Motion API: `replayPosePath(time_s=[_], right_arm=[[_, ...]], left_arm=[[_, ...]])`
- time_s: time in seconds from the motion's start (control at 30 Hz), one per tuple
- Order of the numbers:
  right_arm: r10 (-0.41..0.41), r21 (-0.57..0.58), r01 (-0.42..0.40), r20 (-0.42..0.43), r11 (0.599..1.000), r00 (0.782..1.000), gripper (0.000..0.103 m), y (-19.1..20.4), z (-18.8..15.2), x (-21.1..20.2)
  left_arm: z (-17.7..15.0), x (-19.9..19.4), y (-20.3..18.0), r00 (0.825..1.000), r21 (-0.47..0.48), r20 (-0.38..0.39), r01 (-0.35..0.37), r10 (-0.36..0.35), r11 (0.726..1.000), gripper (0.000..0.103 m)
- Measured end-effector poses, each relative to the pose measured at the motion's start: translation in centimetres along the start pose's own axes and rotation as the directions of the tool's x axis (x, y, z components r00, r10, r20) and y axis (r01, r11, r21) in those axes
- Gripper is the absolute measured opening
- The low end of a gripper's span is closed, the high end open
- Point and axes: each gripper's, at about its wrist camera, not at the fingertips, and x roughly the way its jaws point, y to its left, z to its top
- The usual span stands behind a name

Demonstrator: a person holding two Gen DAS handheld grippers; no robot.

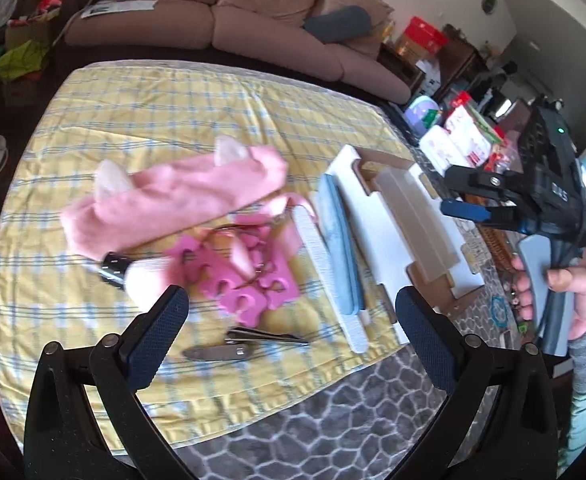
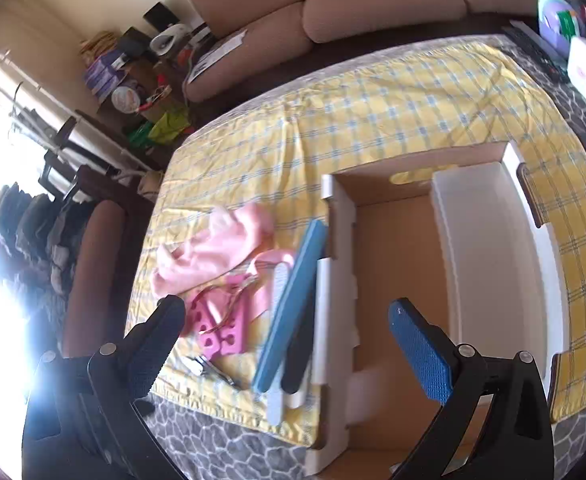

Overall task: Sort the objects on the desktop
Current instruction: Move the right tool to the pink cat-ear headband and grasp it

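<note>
A: Grippers first. Your left gripper (image 1: 291, 308) tilts down over the near edge of the worktop (image 1: 133, 120), jaws spread wide, nothing between them. Right?

B: Your right gripper (image 2: 287, 320) also tilts down, jaws fully apart, empty, hanging over the cardboard box (image 2: 397, 264). Your hand (image 1: 565, 296) grips its handle at the right.

A: Task items?

B: All left of the box on the yellow checked cloth (image 1: 153, 92): pink towel (image 1: 173, 200), pink toe separators (image 1: 249, 280), makeup brush (image 1: 133, 276), blue nail buffer (image 1: 339, 248) leaning against the box wall, white nail file (image 1: 329, 276) just beside it, metal clippers (image 1: 229, 350) nearest you.

A: Obstructions?

B: Towel overlaps the separators. White tray (image 2: 493, 248) sits in the box's right side. Sofa (image 1: 213, 20) behind.
</note>
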Motion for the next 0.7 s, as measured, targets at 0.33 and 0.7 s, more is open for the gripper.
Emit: replayPosePath(time_s=[0.33, 0.7], right_arm=[[0.044, -0.094, -0.045, -0.008, 0.995, 0.999, 0.103, 7.1, -3.0, 1.6], [0.016, -0.195, -0.024, -0.047, 0.981, 0.999, 0.103, 12.1, -3.8, 5.9]], left_arm=[[-1.7, -2.5, 6.8, 0.992, -0.007, 0.003, -0.123, 0.123, 0.992, 0.103], [-1.2, -1.9, 10.9, 0.993, -0.031, -0.011, -0.118, 0.118, 0.993, 0.101]])
